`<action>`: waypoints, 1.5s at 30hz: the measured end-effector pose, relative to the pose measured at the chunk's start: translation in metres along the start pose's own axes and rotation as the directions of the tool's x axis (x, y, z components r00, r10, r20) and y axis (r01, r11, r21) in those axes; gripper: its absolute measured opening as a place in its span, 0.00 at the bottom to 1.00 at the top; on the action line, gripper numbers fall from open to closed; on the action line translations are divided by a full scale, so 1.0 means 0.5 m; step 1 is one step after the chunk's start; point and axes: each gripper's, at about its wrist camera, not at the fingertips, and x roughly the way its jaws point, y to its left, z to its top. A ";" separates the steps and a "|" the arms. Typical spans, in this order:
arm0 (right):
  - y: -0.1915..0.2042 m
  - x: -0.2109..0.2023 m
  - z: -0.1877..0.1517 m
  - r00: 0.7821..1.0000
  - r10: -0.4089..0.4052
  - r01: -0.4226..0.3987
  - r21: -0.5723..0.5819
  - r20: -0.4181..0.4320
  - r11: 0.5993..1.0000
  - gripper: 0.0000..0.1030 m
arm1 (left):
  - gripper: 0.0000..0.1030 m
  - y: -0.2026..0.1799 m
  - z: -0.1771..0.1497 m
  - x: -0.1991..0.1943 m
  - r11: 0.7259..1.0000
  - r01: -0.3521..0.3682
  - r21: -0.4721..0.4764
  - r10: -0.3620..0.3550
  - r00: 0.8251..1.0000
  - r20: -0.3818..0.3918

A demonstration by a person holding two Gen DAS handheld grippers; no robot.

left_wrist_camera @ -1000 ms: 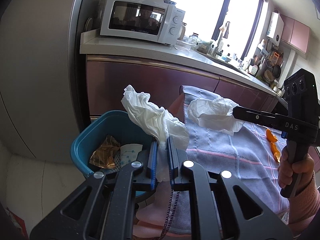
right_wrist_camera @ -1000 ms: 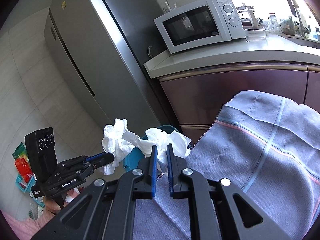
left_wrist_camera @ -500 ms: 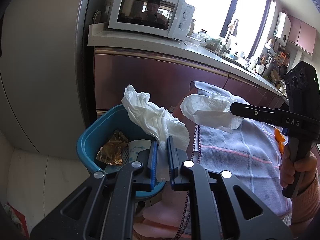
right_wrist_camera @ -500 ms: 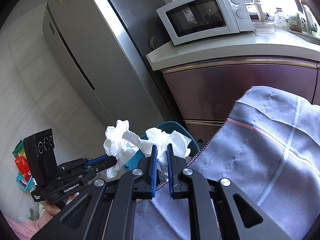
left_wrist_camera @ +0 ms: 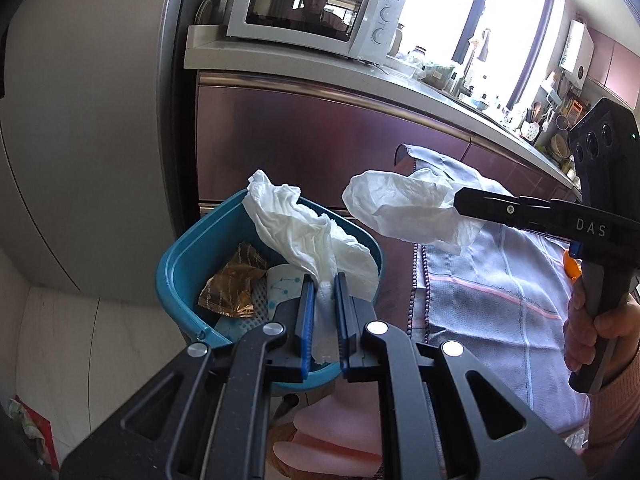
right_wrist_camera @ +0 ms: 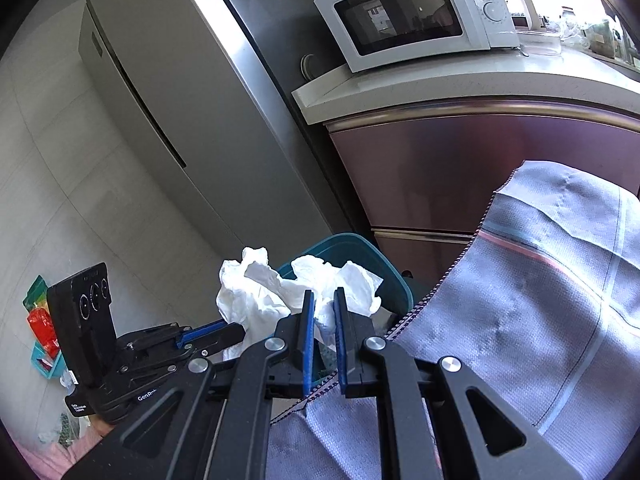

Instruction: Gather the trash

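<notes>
A teal trash bin (left_wrist_camera: 188, 256) stands on the floor beside the table and holds a gold wrapper (left_wrist_camera: 232, 284) and a white packet. My left gripper (left_wrist_camera: 322, 284) is shut on a crumpled white tissue (left_wrist_camera: 296, 224) and holds it over the bin. My right gripper (right_wrist_camera: 323, 300) is shut on a second white tissue (right_wrist_camera: 344, 280); in the left wrist view this tissue (left_wrist_camera: 404, 208) hangs just right of the bin's rim. The bin (right_wrist_camera: 360, 248) shows behind both tissues in the right wrist view, where the left gripper (right_wrist_camera: 216, 330) holds its tissue (right_wrist_camera: 244, 296).
A grey checked cloth (left_wrist_camera: 492, 280) covers the table at right, with orange peel (left_wrist_camera: 570, 266) on it. Maroon cabinets (left_wrist_camera: 320, 140), a counter with a microwave (left_wrist_camera: 312, 12) and a steel fridge (right_wrist_camera: 192, 100) stand behind. Colourful litter (right_wrist_camera: 40, 320) lies on the floor.
Both grippers have moved left toward the bin with their tissues. The right gripper's tissue has left the table cloth and now hangs next to the bin's rim.
</notes>
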 end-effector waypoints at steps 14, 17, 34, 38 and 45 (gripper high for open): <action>-0.008 0.053 0.004 0.999 -0.007 0.008 0.031 -0.036 0.999 0.08 | 0.10 0.013 -0.014 0.039 1.000 -0.019 -0.012 0.018 0.999 -0.043; -0.002 0.067 0.006 0.999 -0.008 0.009 0.030 -0.044 1.000 0.08 | 0.10 0.015 -0.017 0.053 1.000 -0.024 -0.016 0.023 0.998 -0.057; -0.004 0.170 0.013 0.992 -0.033 0.042 0.065 -0.126 0.997 0.10 | 0.11 0.020 -0.027 0.155 0.998 -0.052 -0.027 0.048 0.990 -0.134; -0.003 0.194 0.015 0.989 -0.039 0.050 0.071 -0.144 0.996 0.12 | 0.12 0.019 -0.026 0.177 0.998 -0.054 -0.031 0.049 0.988 -0.145; 0.002 0.209 0.010 0.986 -0.041 0.051 0.063 -0.160 0.997 0.26 | 0.17 0.036 -0.030 0.208 0.997 -0.061 -0.053 0.052 0.985 -0.164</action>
